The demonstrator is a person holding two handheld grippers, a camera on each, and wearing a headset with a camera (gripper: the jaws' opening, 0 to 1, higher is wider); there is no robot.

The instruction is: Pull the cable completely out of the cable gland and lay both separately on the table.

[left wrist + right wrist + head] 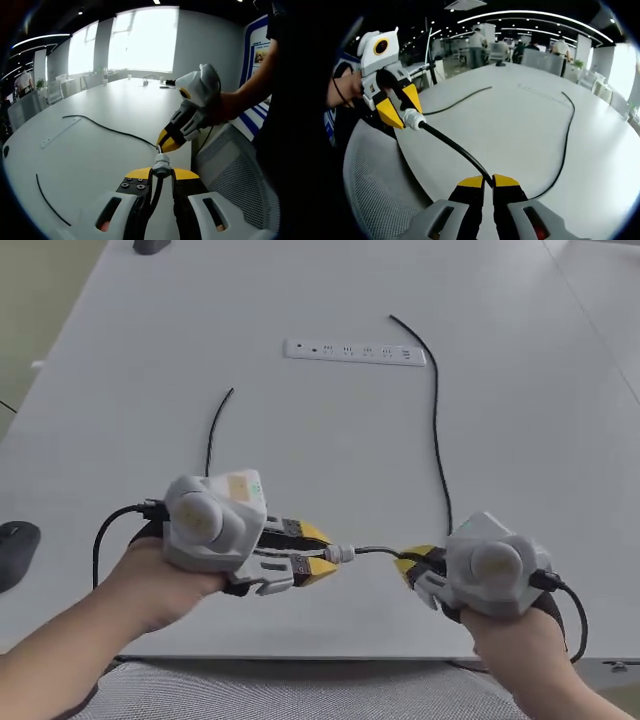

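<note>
A small white cable gland (341,553) sits on a black cable (376,551) above the table's near edge. My left gripper (322,554) is shut on the gland (161,165), and a stub of cable (155,192) runs back between its yellow jaws. My right gripper (406,563) is shut on the cable (455,147) a short way to the right of the gland (413,119). Between the two grippers the cable hangs almost straight. Its long tail (436,425) trails away across the table (320,440). My right gripper (489,182) pinches the cable at its fingertips.
A white power strip (355,352) lies far across the table. A second, shorter black cable (212,430) lies left of the middle. A dark mouse (15,551) rests at the left edge. A mesh chair back (375,200) stands just below the grippers.
</note>
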